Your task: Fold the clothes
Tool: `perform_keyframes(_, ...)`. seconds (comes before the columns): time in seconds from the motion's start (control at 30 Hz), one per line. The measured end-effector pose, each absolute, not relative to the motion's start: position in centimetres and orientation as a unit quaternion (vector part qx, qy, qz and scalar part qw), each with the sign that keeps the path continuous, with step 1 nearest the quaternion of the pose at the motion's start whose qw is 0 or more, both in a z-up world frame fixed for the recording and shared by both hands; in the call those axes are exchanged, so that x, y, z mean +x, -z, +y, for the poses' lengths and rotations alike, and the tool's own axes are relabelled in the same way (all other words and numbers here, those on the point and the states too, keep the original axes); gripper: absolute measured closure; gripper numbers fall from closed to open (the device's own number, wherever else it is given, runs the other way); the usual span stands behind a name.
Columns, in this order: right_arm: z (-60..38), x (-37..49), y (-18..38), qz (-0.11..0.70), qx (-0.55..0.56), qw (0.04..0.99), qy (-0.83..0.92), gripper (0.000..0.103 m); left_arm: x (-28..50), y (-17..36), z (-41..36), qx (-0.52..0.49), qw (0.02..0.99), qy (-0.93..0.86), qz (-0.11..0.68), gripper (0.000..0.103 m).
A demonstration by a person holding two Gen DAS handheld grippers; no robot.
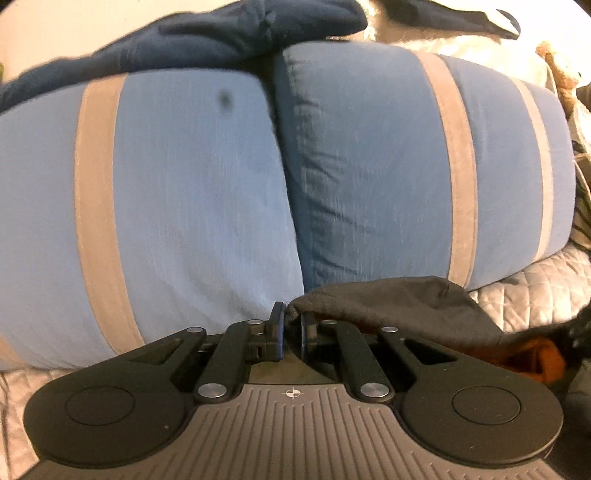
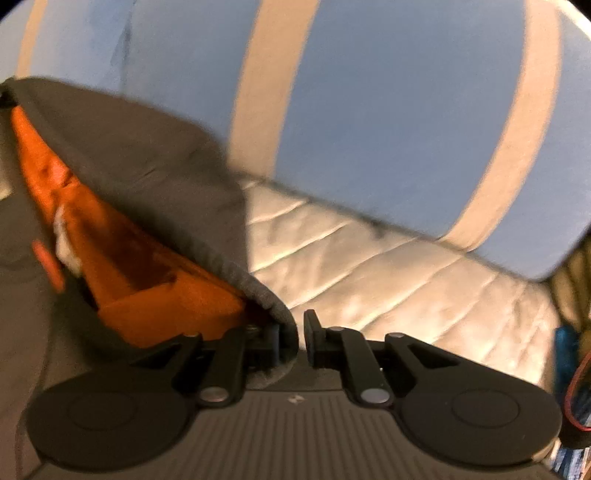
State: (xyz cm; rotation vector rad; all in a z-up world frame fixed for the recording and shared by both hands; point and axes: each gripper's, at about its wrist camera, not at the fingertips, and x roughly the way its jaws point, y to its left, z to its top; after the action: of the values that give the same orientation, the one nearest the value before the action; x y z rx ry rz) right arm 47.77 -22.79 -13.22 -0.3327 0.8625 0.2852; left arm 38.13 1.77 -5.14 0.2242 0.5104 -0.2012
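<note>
Nearest the lens in the left wrist view, the left tool was seen at bottom centre, its jaws drawn close and pinching the hem of a dark grey garment. From that pinch the cloth was stretched toward the lower right of the frame, where a patch of its orange lining was exposed. At far left and bottom left, a pale quilted bed cover was visible beneath everything. Above it, the middle of the frame was filled by two blue pillows with beige stripes, a lighter one on the left and a darker one on the right, pressed side by side. A navy cloth was draped along the upper left, over the pillows' tops.

In the right wrist view, the garment was spread across the left half, its orange lining opened toward the camera. At bottom centre the right tool was seen with the garment's ribbed edge lying between its jaws; a gap remained against the right-hand jaw, so it could not be told whether the cloth was gripped. To the right, the quilted cover was crossed by the striped pillow, which filled the upper right.
</note>
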Motion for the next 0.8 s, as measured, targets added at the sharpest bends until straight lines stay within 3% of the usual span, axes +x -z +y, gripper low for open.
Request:
perform_keyframes(0.37,-22.9,45.9,9.6,0.259,-0.236,0.933,-0.080,0.075,36.5,6.4,0.1,0.258,0.937,0.072,0.225,0.094)
perform_keyframes(0.8,-24.1,43.4,12.0,0.263,-0.264,0.918,-0.136,0.074,33.6,12.2,1.0,0.359,0.894,0.103,0.248,0.094)
